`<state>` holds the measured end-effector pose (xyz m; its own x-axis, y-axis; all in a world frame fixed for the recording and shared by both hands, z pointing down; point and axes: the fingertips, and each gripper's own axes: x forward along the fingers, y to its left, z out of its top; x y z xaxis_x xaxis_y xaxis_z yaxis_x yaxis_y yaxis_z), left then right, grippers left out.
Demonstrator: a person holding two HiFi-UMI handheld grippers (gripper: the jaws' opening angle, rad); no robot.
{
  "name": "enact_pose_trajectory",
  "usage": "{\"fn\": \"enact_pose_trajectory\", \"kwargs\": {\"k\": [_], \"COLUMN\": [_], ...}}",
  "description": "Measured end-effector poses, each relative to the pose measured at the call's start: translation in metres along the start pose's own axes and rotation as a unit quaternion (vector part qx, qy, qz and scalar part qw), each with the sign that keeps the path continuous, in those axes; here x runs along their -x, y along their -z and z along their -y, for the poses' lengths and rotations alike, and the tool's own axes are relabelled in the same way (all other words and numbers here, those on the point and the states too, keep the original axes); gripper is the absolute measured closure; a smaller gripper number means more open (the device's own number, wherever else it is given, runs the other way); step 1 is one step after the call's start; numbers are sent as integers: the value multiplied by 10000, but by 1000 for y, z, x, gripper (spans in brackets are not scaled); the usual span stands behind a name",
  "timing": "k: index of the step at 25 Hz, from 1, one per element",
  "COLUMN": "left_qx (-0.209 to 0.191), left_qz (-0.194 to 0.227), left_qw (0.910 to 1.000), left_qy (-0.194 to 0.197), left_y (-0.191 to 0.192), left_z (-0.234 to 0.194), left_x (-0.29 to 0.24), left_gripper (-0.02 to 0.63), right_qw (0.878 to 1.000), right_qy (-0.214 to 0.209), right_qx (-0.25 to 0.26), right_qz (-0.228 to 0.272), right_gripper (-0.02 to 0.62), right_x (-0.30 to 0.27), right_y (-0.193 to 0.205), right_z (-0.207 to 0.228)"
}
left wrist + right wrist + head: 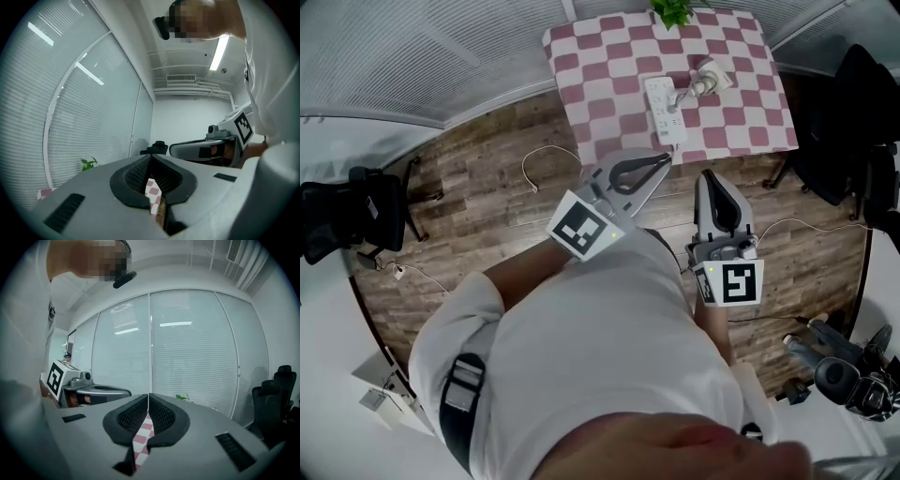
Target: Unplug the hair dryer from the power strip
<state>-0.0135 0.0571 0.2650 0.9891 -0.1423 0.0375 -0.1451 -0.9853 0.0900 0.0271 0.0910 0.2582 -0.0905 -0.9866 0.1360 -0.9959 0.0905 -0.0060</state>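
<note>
While both hang short of the bench [581,56], L gripper [659,164] & R gripper [710,178] are pressed together, empty. Dryer [712,75] lies beside strip [664,105].

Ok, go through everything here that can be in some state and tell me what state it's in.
left tongs: shut, empty, short of the table.
right tongs: shut, empty, also short of the table.
dryer: lying on the table, untouched; its cord runs to the strip and it looks plugged in.
strip: flat on the table, one end at the near edge.
</note>
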Motion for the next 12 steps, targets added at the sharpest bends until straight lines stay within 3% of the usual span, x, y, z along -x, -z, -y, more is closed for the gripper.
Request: {"fn": "enact_pose_trajectory", "kwargs": {"k": [12], "left_qx": [67], "left_qz": [-170], "left_qw": [9998], "left_qy": [48], "left_y": [3], "left_z": [-22], "left_x": [-21], "left_gripper": [574], "right_qw": [9999], "right_qy": [-21], "right_qx": [-77], "right_qz": [-116], "right_gripper": [563], "right_x": [-25], "right_y": [0], "right_z": [19]}}
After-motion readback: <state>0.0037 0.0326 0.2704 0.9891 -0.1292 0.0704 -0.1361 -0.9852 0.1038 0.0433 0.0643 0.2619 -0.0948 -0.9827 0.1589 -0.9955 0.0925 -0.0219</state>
